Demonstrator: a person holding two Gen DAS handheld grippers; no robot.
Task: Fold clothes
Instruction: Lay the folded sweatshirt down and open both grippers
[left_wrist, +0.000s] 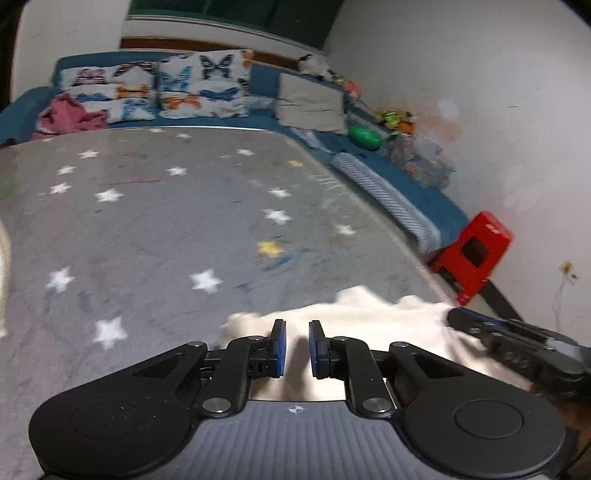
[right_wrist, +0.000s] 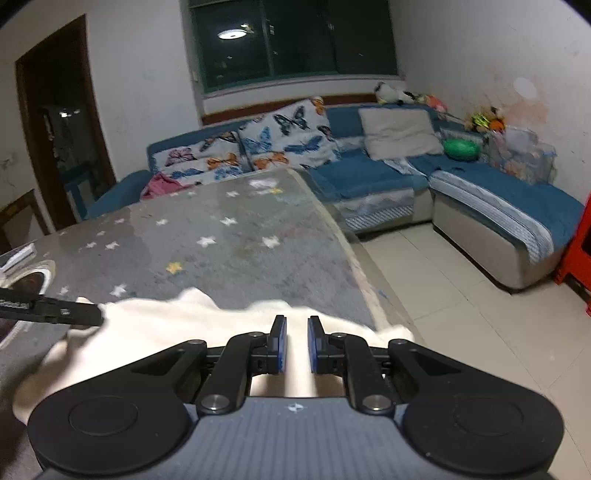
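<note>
A cream white garment (left_wrist: 354, 314) lies bunched at the near right part of a table under a grey cloth with stars (left_wrist: 166, 221). My left gripper (left_wrist: 297, 349) is open, its blue pads a narrow gap apart, low over the garment's near edge. My right gripper (right_wrist: 297, 344) is also open over the same garment (right_wrist: 177, 325), near the table's right edge. The right gripper shows at the right of the left wrist view (left_wrist: 517, 343). The left gripper's fingers (right_wrist: 55, 312) show at the left of the right wrist view, at the garment's left end.
A blue corner sofa (right_wrist: 461, 177) with butterfly cushions (right_wrist: 280, 136), a pink cloth (left_wrist: 66, 116) and a green ball (right_wrist: 461, 149) stands behind the table. A red stool (left_wrist: 476, 251) stands on the tiled floor (right_wrist: 461, 295) by the wall. A round dark object (right_wrist: 29, 284) sits at the table's left.
</note>
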